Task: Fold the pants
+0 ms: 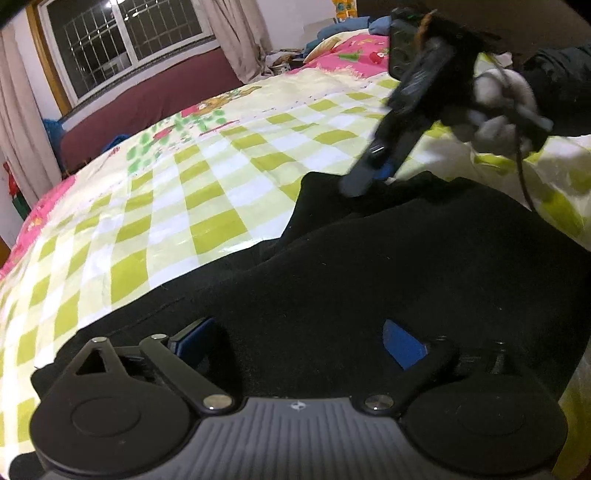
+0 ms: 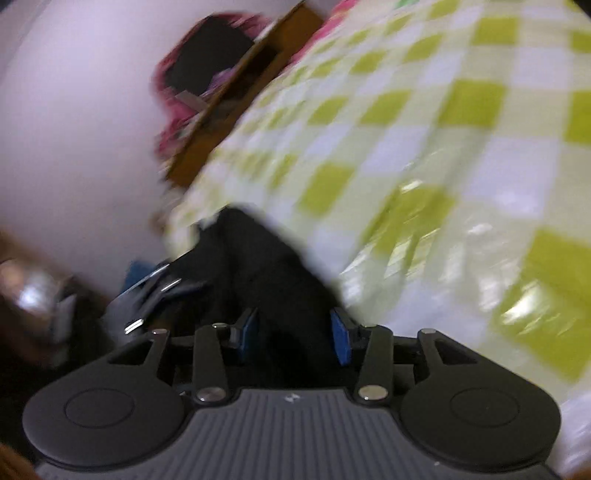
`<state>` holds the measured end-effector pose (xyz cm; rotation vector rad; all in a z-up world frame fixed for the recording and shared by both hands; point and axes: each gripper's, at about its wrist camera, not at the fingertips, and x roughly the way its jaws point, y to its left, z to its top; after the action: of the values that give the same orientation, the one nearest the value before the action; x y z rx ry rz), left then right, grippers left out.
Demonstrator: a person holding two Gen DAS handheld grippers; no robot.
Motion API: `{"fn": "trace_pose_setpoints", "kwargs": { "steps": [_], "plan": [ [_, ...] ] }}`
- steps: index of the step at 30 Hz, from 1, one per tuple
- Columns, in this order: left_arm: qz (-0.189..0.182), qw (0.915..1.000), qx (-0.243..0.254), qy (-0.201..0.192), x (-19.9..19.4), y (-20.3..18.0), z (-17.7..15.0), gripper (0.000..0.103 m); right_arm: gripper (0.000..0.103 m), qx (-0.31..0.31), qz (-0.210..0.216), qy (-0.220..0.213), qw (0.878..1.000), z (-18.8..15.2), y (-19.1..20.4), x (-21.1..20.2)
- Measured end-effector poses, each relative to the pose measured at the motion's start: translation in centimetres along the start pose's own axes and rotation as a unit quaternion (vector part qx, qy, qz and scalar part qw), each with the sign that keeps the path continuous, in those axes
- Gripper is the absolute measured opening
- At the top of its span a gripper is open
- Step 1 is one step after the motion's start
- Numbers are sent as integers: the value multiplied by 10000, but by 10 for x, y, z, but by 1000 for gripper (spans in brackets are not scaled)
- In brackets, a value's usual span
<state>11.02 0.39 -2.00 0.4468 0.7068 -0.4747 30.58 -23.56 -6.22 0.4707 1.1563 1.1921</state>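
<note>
The pants (image 1: 388,266) are lying black and bunched on the bed cover (image 1: 155,206), a green-and-white check with pink cartoon borders. One pair is showing, in both views.

The left wrist view is giving the wider room: one barred window (image 1: 125,37), two curtains (image 1: 229,33), a maroon panel (image 1: 147,99) under the sill, and piled bedding (image 1: 347,33) at the far end. It is also showing the right gripper (image 1: 360,186) from outside, reaching down from the upper right with its tip at the far fold of the pants, held by a gloved hand (image 1: 502,107) in a dark sleeve (image 1: 561,81). Its tip is blurring, so this view is not telling whether it is touching the cloth.

The left gripper (image 1: 295,343) is hanging over the near part of the pants, its two blue pads (image 1: 402,343) standing wide apart and pressing on nothing.

The right wrist view is heavily smeared. It is showing what the other view is not: a pale wall (image 2: 74,129), a brown wooden piece (image 2: 229,99) beside the bed, and a pink and black heap (image 2: 207,51) beyond it. Here the right gripper (image 2: 293,339) has its pads apart, with black cloth lying between them and not being squeezed. The left gripper (image 2: 147,295) is appearing as a blurred shape at the left of the pants (image 2: 258,258).
</note>
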Motion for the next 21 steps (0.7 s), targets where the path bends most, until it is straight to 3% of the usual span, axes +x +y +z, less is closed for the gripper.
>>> {"fn": "trace_pose_setpoints", "kwargs": {
  "steps": [2,6,8,11,12,13,14,18,21],
  "plan": [
    [-1,10000,37,6,2,-1,0,103,43,-105,313,152,9993,-7,12,-1],
    [41,9999,89,33,3,-5,2,103,50,-324,397,201,9985,-16,28,0],
    [61,9999,87,41,3,-6,2,103,50,-435,244,24,9988,-13,29,8],
    [74,9999,108,41,4,-7,4,103,49,212,216,-542,9981,-2,7,20],
    [83,9999,118,46,5,-7,4,103,36,511,146,-749,9958,2,-1,23],
    [99,9999,135,41,5,-8,4,103,11,702,20,-918,9933,6,-6,25],
    [118,9998,140,40,5,-8,4,103,3,865,-174,-1059,9905,10,-11,27],
    [205,9997,-91,43,8,-8,-1,103,1,1054,-1060,-1294,9803,10,-19,24],
    [288,9994,-185,-45,8,-10,-6,103,1,950,-1514,-1688,9693,4,-6,-4]
  ]
}}
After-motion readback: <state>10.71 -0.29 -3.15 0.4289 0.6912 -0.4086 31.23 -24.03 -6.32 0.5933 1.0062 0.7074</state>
